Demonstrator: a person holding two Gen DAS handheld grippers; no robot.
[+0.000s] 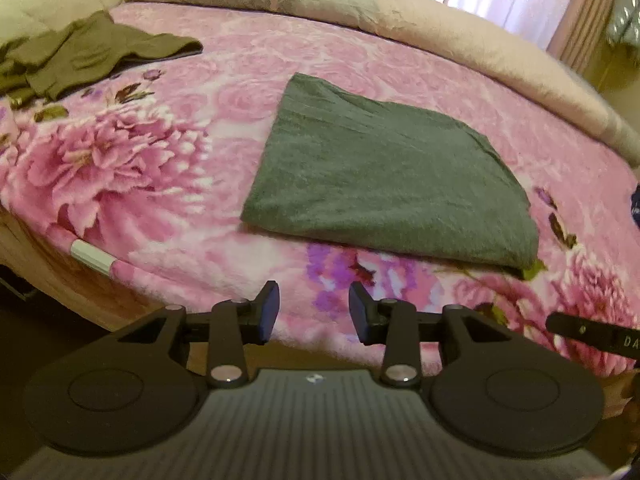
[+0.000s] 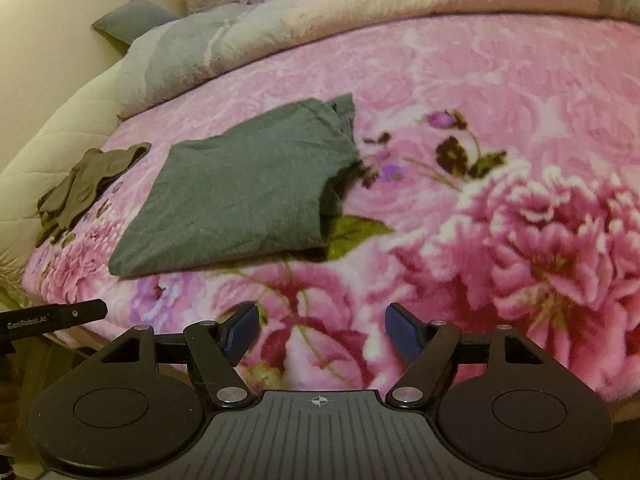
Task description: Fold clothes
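From the left wrist view, the left gripper hangs over the near edge of the bed, its fingers spread apart with nothing between them. Ahead and a little to the right, a folded gray T-shirt lies flat on the pink floral blanket, a neat rectangle-like packet whose long axis runs from the near right corner away toward the upper left, with its thick folded edge nearest the camera. Well apart from it, at the far left, a crumpled olive-brown garment sits unfolded (its shape is hard to make out). A beige and gray comforter is bunched along the far side of the bed. From the right wrist view, the right gripper is also released, its blue-padded fingers wide apart over the blanket and holding nothing. Here the gray T-shirt lies ahead to the left, its long axis slanting from near left to far right, layered ends facing right. The olive-brown garment lies further left, and the comforter beyond.
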